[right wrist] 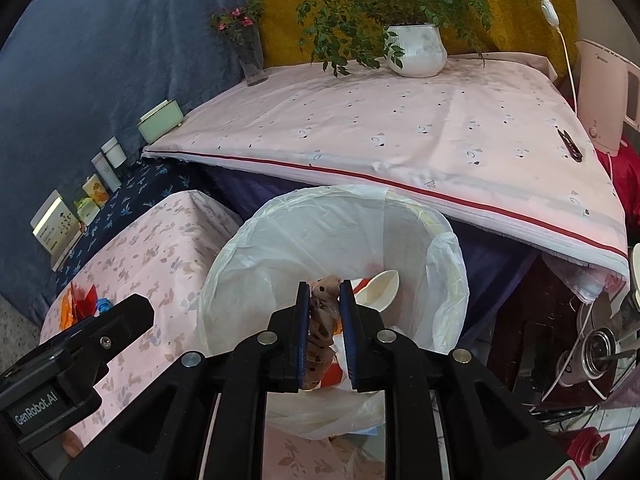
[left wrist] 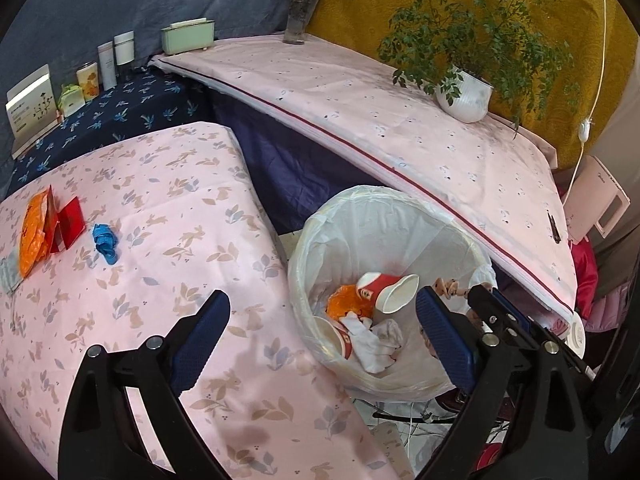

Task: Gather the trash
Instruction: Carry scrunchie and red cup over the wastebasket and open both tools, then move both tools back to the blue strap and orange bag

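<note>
the trash bin [left wrist: 400,216] stands on the floor between the pink leaf-print table [left wrist: 160,240] and the pink dotted table [left wrist: 400,120], lined with a white plastic bag [right wrist: 320,232] folded over its rim. inside it lie a red-and-white paper cup [left wrist: 390,290] on its side, an orange wrapper [left wrist: 344,304], crumpled white tissue [left wrist: 376,340] and a second paper cup [left wrist: 340,340] against the near wall. the right gripper [right wrist: 325,292] hangs over the bin's mouth with its blue pads [right wrist: 347,320] close together and a crumpled brown dotted wrapper [right wrist: 320,320] between them; whether the pads press on it cannot be told from the pictures. the left gripper [left wrist: 320,316] hangs at the bin's near rim, fingers wide apart, nothing between them. on the leaf-print table, well apart from the bin, lie an orange bag [left wrist: 34,232], a red packet [left wrist: 68,224] touching it, and a blue scrap [left wrist: 105,242] just beside. on the dotted table stand a white pot [left wrist: 464,96] with a green plant and a glass vase [left wrist: 298,16] with pink flowers.
</note>
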Demonstrator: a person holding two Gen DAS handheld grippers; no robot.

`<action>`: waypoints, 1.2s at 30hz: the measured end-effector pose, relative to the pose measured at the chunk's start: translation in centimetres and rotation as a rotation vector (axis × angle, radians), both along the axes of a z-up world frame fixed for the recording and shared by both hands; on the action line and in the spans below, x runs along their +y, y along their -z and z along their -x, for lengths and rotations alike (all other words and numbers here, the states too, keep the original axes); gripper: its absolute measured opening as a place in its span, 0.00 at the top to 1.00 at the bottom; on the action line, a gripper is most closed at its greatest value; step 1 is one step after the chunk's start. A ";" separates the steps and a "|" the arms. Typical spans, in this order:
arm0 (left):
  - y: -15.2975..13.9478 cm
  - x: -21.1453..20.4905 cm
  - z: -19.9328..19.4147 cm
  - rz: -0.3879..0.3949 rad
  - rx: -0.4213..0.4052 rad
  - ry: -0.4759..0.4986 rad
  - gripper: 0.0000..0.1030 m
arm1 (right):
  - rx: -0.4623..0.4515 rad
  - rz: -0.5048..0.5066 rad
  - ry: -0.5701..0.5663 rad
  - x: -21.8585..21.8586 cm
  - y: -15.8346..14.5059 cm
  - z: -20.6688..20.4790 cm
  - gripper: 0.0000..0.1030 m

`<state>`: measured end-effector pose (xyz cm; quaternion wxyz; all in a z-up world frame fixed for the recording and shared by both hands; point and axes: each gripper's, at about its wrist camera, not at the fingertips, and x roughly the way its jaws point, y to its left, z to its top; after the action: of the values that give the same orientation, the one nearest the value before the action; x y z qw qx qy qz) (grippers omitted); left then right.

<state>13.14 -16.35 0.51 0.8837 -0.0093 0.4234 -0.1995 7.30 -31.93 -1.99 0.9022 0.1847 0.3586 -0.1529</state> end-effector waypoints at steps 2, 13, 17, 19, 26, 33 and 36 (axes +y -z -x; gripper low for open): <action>0.1 0.4 0.0 -0.003 0.002 -0.009 0.13 | -0.001 0.000 -0.004 0.3 0.0 -0.1 0.82; 0.4 2.7 -0.1 0.004 0.010 -0.047 0.13 | -0.005 0.031 -0.021 2.1 -0.7 -0.3 0.73; 0.4 3.8 -0.1 0.012 0.013 -0.063 0.13 | -0.009 0.037 -0.026 2.6 -1.1 -0.4 0.71; 0.4 4.3 -0.1 0.013 0.012 -0.071 0.13 | -0.010 0.044 -0.032 3.0 -1.2 -0.4 0.70; 0.4 6.3 -0.1 0.017 0.012 -0.105 0.13 | -0.012 0.061 -0.059 4.8 -1.7 -0.7 0.66; 0.6 9.4 -0.3 0.032 0.021 -0.160 0.13 | -0.010 0.078 -0.105 7.4 -2.0 -1.3 0.66; 0.7 10.9 -0.4 0.040 0.025 -0.186 0.13 | -0.006 0.086 -0.127 8.8 -2.1 -1.7 0.66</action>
<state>13.54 -5.46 -0.21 0.8926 -0.0687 0.4278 -0.1247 9.00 -23.14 0.10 0.9183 0.1229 0.3598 -0.1100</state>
